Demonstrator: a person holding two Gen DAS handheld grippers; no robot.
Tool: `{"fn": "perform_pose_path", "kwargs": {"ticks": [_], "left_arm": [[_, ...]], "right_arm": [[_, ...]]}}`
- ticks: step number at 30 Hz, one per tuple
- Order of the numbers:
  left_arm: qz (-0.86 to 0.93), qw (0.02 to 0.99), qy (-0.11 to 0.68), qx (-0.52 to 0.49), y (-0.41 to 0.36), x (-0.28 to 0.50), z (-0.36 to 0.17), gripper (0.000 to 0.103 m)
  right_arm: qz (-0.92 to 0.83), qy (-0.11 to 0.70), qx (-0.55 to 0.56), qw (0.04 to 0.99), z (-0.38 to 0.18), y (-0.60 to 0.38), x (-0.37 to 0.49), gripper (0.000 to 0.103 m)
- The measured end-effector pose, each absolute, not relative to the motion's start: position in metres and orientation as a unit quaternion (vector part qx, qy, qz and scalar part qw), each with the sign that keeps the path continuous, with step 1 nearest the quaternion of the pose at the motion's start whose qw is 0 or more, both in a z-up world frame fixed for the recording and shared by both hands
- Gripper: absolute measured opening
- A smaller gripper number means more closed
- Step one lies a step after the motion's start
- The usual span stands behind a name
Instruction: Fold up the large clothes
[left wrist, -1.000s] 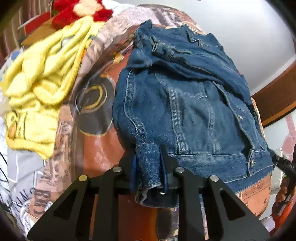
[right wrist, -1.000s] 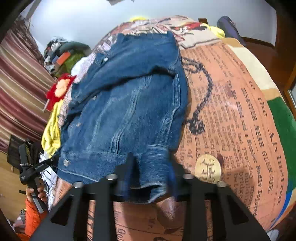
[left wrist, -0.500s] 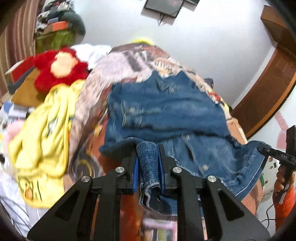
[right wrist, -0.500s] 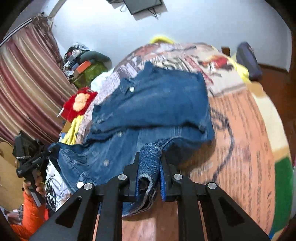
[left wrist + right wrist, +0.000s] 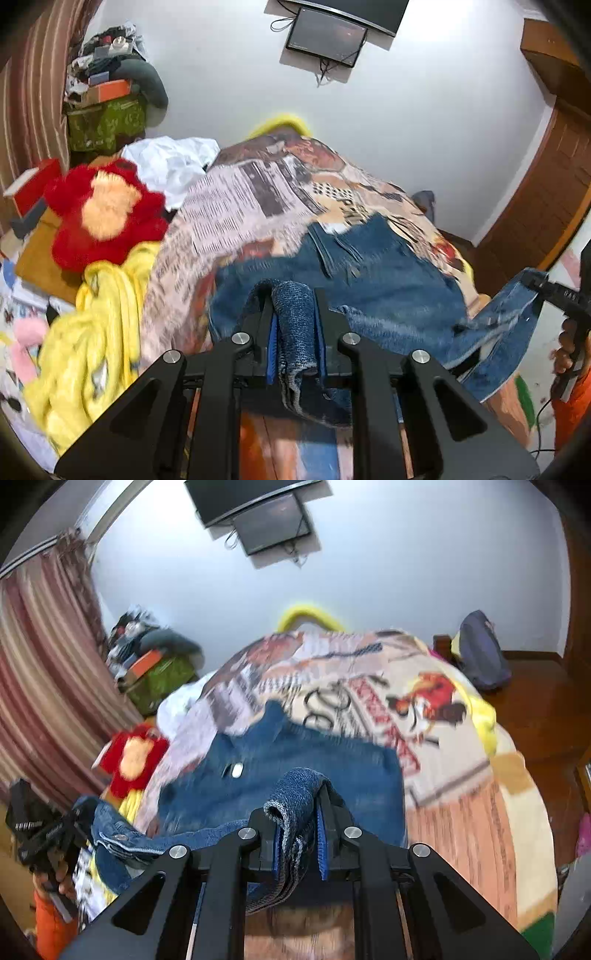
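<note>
Much of your denim jacket [image 5: 373, 280] is smeared by motion blur, so seams, pockets and buttons are hard to make out, and in both wrist views the black gripper bodies cover its near hem and the bed beneath. Your left gripper [image 5: 295, 328] has a folded cuff of denim pressed between its blue pads, with the jaws closing on it; the cloth's loose end hangs down behind the fingers and is lost there. Your right gripper [image 5: 299, 827] is clamped shut on another folded piece of the same jacket, whose frayed edge droops below the pads. From the left wrist view the right gripper shows only at the frame's right edge, cut off, with a hand [image 5: 567, 350] around its handle and a lifted flap of denim leading to it. The jacket lies on the printed bedspread [image 5: 258, 192], its near edge raised off the bed by both grippers and its collar end pointing toward the far wall. Its long axis runs across the bed between your two grippers. A yellow garment [image 5: 88, 343] and a red plush toy [image 5: 99, 214] sit beside it on the left, apart from the denim.
</note>
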State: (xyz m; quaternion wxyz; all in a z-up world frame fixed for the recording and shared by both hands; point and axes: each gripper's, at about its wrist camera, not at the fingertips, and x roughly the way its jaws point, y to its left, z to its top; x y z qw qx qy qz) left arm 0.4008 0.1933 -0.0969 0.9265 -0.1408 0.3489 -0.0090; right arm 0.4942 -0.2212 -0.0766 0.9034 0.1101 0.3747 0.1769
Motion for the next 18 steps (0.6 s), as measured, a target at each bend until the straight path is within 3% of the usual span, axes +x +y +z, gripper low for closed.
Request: {"fn": "perform_pose_path", "kwargs": {"ticks": [9, 18], "left_arm": [[0.025, 0.919, 0.365, -0.147, 0.212, 0.499, -0.122, 0.016], [0.057, 0.876, 0.443, -0.179, 0.231, 0.567, -0.215, 0.016]], "right_arm": [[0.128, 0.389, 0.117, 0.905, -0.104, -0.190, 0.609, 0.012], [0.087, 0.445, 0.072, 0.888, -0.184, -0.169, 0.674, 0.012]]}}
